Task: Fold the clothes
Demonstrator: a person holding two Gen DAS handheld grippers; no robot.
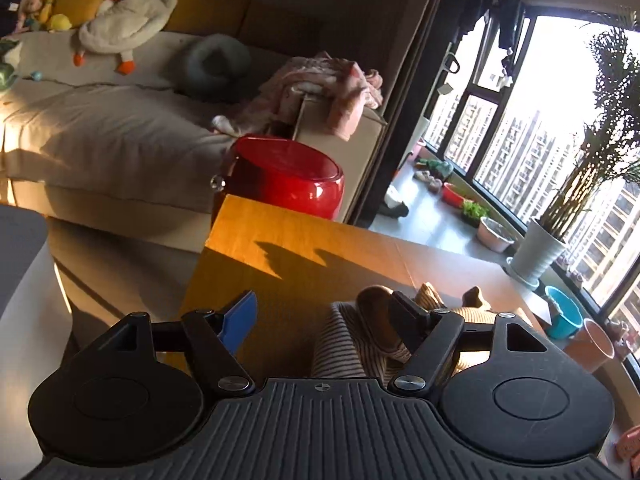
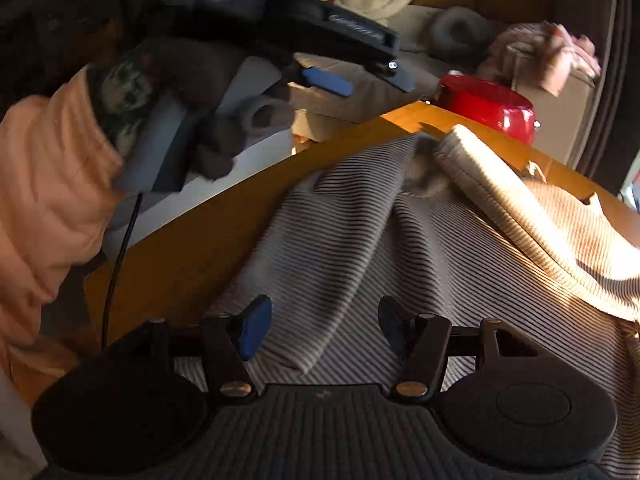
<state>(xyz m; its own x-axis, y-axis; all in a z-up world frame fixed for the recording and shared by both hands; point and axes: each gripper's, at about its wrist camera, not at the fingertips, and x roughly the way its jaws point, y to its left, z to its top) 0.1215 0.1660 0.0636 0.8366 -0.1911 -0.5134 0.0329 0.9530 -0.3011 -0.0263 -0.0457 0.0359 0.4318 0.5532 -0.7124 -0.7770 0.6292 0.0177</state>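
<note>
- Your left wrist view takes in the room: a sofa [image 1: 100, 136] with a plush goose [image 1: 128, 20] at the left, a red stool [image 1: 288, 176] in the middle, then tall windows [image 1: 520, 140] and a potted plant [image 1: 540, 256] at the right. Only a bunched corner of the striped garment [image 1: 348, 344] shows there, low on the wooden table [image 1: 304, 256].
- Your right wrist view shows what the left one misses: your orange sleeve [image 2: 52, 208] at the left edge, and the striped garment [image 2: 360, 232] spread wide over the wooden table [image 2: 192, 248], with the red stool [image 2: 488, 104] beyond.
- The garment is finely striped, grey in shade and tan where sun hits, rumpled into ridges, with a thick folded hem lying across its upper right.
- Your left gripper [image 1: 326, 314] stands spread wide with nothing pinched; its right finger sits against the bunched cloth. It shows again in the right view [image 2: 332, 80], raised above the table's far edge.
- Your right gripper [image 2: 324, 328] is released too, jaws apart over a fabric ridge, pads not pressing on it.
</note>
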